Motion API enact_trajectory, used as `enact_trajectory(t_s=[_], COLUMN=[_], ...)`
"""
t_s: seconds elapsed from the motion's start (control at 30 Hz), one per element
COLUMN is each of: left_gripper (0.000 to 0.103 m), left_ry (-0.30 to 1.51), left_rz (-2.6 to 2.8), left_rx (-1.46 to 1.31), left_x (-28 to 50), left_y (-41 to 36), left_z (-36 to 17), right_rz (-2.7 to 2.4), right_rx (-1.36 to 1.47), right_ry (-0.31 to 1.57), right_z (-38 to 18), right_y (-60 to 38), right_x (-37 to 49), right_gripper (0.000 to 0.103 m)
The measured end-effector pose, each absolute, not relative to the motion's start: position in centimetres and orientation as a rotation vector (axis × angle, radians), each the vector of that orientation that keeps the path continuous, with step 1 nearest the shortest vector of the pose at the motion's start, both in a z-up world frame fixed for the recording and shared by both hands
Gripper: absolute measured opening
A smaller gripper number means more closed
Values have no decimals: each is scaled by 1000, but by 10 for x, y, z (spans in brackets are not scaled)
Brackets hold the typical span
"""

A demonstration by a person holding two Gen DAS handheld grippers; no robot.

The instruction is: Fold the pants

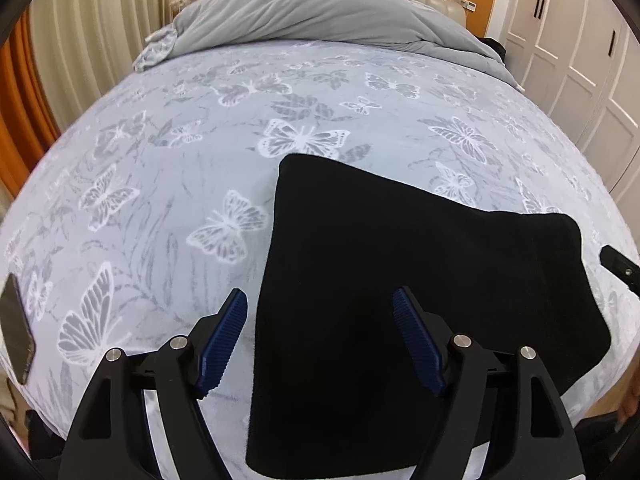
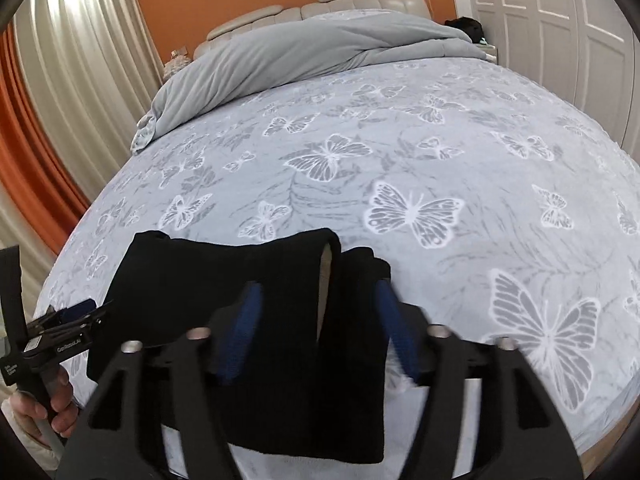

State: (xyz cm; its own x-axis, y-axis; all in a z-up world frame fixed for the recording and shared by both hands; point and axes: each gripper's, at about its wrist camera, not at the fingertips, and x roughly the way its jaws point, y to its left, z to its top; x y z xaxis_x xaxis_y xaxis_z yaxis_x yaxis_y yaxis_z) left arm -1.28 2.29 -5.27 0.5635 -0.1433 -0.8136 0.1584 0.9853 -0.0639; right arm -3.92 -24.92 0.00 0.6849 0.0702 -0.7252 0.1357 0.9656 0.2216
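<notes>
Black pants (image 1: 420, 280) lie folded into a compact slab near the front edge of the bed. My left gripper (image 1: 319, 300) hovers open over the slab's left edge; one pad is above the sheet, the other above the black cloth, and nothing is pinched. In the right wrist view the pants (image 2: 192, 280) show a doubled-over end with a pale inner lining. My right gripper (image 2: 317, 292) is blurred and stands open above that end, with cloth under the gap but not pressed by the pads. The left gripper (image 2: 76, 316) also shows at the pants' far left end, and part of the right gripper (image 1: 618, 264) at the right edge.
The bed sheet (image 1: 200, 152) is pale grey with white butterflies. A bunched grey duvet (image 1: 312, 16) lies by the headboard. A dark phone (image 1: 16, 328) rests at the sheet's left edge. Curtains (image 2: 68, 92) hang on the left, white wardrobe doors (image 2: 560, 32) on the right. A hand (image 2: 56, 400) holds the left gripper's handle.
</notes>
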Motion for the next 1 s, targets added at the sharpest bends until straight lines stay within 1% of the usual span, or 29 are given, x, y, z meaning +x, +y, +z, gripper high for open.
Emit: enact_trajectory(t_s=[0.07, 0.23, 0.27, 0.33, 0.37, 0.47, 0.5, 0.6, 0.67, 0.77, 0.9, 0.97, 1.0], left_gripper=[78, 80, 83, 86, 86, 86, 86, 86, 86, 86, 86, 86, 86], left_ry=[939, 941, 957, 998, 1029, 1112, 1111, 1049, 993, 895, 791, 764, 767], left_rz=[-165, -159, -166, -195, -213, -240, -232, -190, -162, -127, -78, -45, -41], left_rx=[41, 74, 68, 25, -12, -175, -202, -227, -223, -229, -265, -293, -308], left_x=[-15, -18, -16, -13, -10, 1, 2, 3, 3, 2, 2, 0, 0], left_y=[20, 19, 20, 24, 27, 48, 54, 71, 82, 103, 140, 158, 162], left_z=[-52, -56, -59, -64, -68, -77, -76, -61, -47, -21, 8, 15, 15], right_rz=[-20, 74, 95, 109, 103, 106, 102, 144, 241, 452, 707, 683, 638], right_rx=[248, 294, 298, 295, 287, 247, 240, 264, 332, 409, 402, 360, 338], right_ry=[835, 911, 935, 974, 981, 977, 978, 936, 896, 817, 682, 651, 652], right_z=[-4, -28, -34, -44, -48, -52, -51, -30, -1, 61, 144, 155, 150], right_y=[-243, -228, -224, -218, -216, -210, -208, -204, -193, -148, -83, -75, -81], right_x=[-38, -34, -33, -30, -29, -25, -24, -21, -10, 12, 12, 5, 1], right_gripper=[64, 64, 64, 68, 68, 29, 23, 22, 20, 20, 19, 19, 19])
